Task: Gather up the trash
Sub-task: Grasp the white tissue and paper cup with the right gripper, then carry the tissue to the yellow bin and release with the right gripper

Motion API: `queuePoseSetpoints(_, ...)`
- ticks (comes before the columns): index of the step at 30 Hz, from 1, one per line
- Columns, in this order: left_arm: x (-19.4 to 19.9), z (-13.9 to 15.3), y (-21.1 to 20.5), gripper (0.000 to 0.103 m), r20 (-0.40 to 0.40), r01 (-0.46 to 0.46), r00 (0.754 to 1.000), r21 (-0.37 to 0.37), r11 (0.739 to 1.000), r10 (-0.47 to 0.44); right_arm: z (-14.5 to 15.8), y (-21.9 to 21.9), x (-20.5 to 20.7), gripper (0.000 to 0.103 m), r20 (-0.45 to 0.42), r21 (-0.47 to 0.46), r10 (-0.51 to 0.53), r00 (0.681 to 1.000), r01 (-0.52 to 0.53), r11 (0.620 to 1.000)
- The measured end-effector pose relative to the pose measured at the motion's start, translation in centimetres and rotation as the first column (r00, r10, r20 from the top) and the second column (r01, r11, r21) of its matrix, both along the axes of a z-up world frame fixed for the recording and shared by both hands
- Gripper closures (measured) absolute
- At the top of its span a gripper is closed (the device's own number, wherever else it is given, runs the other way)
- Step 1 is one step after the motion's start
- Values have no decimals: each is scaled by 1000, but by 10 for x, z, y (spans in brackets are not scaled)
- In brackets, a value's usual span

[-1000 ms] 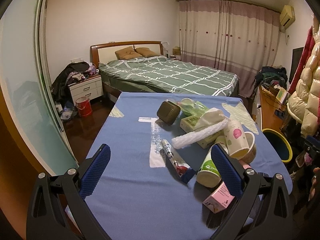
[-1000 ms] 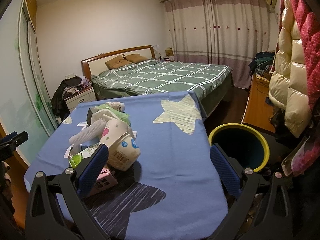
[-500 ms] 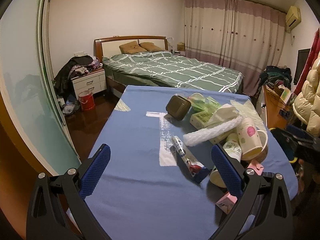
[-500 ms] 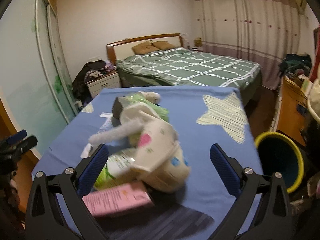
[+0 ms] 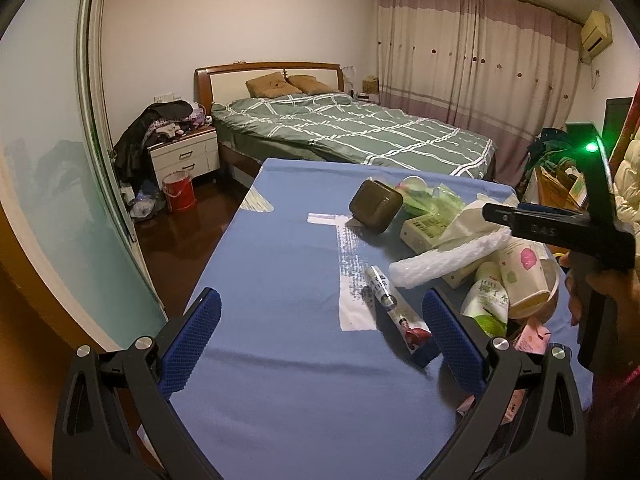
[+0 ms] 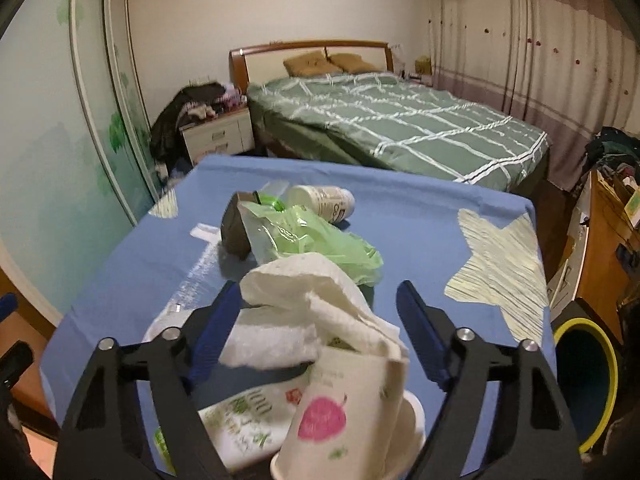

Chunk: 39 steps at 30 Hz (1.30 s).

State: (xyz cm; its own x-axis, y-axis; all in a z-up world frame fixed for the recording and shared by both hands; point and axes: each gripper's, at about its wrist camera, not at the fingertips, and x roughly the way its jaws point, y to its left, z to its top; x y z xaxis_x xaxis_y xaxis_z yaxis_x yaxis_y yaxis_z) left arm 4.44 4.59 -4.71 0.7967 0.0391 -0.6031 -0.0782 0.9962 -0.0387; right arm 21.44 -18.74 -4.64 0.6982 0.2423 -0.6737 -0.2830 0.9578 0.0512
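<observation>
The blue tabletop (image 5: 280, 280) fills the lower half of both wrist views, and the trash lies heaped on its right side as the left wrist camera sees it, with the yellow-rimmed bin (image 6: 584, 380) standing on the floor off the tabletop's right edge. Of the two, the right hand-held gripper (image 6: 316, 328) is by far the nearer: it is right over the heap, pointing down into it, with the crumpled white tissue (image 6: 304, 300) lying between its blue pads and a little ahead of them. Its jaws have just been closing from full width and now stand part open; the left pad looks to be at or against the tissue's edge, the right pad is clear of it, so nothing is gripped yet. The tissue's long axis runs roughly from upper left to lower right across the gap, draped over a roll of white foam wrap (image 5: 448, 260) and the paper cup with a pink flower (image 6: 340, 412), which lies tipped just under the camera beside a green-and-white bottle (image 6: 244, 424). Beyond the tissue sit a green plastic bag (image 6: 316, 240) and a dark brown box (image 5: 375, 206). The left hand-held gripper (image 5: 320, 336) is wide open and empty over bare cloth, with only a squeezed tube (image 5: 394, 308) near its right pad. I judge the next move to be the right one's: finish closing on the tissue, then swing right to the bin.
</observation>
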Motion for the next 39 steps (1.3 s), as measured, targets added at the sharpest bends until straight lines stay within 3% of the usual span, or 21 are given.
queuePoseSetpoints(6,8,-5,7,4,-17,-11,1000,-13,1000,11,-9,5,7,51,-37,-14,14,999,-14,1000)
queuePoseSetpoints(8,9,-8,7,4,-21,-10,1000,-14,1000,10,-10,4,9,71,-54,5,25,998,-24,1000)
queuePoseSetpoints(9,9,-9,6,4,-23,-10,1000,-12,1000,9,-9,4,8,74,-53,7,26,998,-26,1000)
queuePoseSetpoints(11,11,-10,5,4,-26,-7,1000,-14,1000,6,-7,3,6,90,-46,8,29,999,-29,1000)
queuePoseSetpoints(13,11,-10,4,4,-27,-4,1000,-15,1000,4,-6,2,5,97,-43,16,34,998,-33,999)
queuePoseSetpoints(26,10,-9,-1,4,-22,5,1000,-7,1000,-5,49,-21,-22,101,102,98,12,995,-22,995)
queuePoseSetpoints(39,9,-9,-9,4,-20,32,999,-1,999,-32,120,-78,-41,101,261,121,-96,960,66,990)
